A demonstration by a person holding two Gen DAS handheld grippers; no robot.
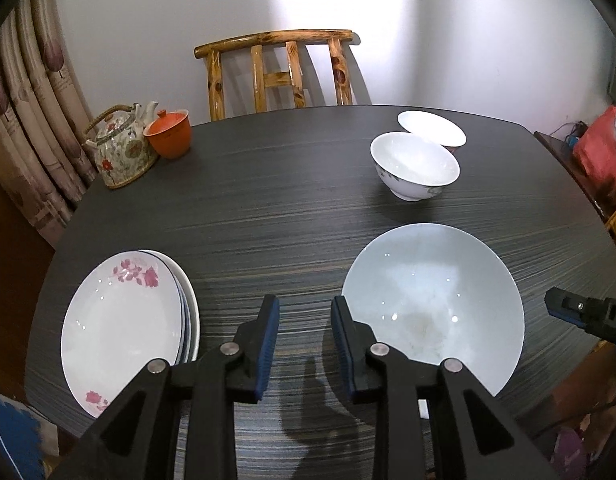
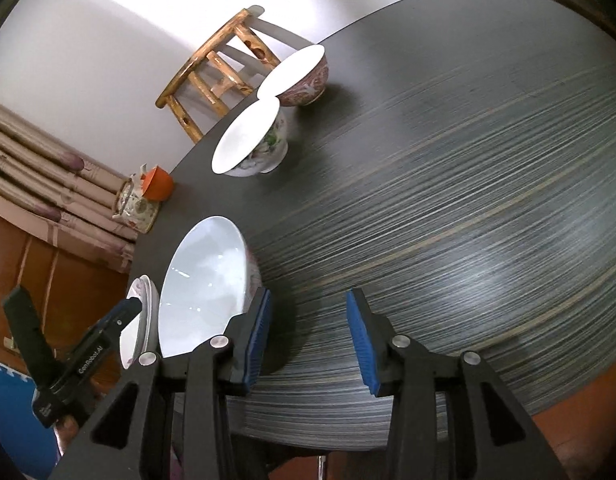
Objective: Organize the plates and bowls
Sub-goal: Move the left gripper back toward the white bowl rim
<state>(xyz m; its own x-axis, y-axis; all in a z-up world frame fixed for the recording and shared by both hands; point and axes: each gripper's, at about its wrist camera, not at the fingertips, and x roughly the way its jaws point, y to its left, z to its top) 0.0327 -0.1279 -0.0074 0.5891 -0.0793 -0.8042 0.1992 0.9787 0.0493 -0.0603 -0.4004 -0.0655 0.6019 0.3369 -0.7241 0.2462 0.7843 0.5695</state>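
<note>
Plates (image 1: 124, 320) sit stacked at the table's (image 1: 288, 208) near left, big bowl (image 1: 436, 300) beside them, two small bowls (image 1: 414, 164) farther back. Teapot (image 1: 122, 148) and orange cup (image 1: 168, 134) crowd the far corner. Left gripper (image 1: 304, 320) and right gripper (image 2: 308, 320) hover with jaws apart, holding nothing.

My view: a dark grey streaked worktop (image 1: 292, 208), a white plate (image 1: 124, 328) with pink roses, a pale blue bowl (image 1: 432, 300), an orange cup (image 1: 168, 133) and a floral teapot (image 1: 122, 152).
</note>
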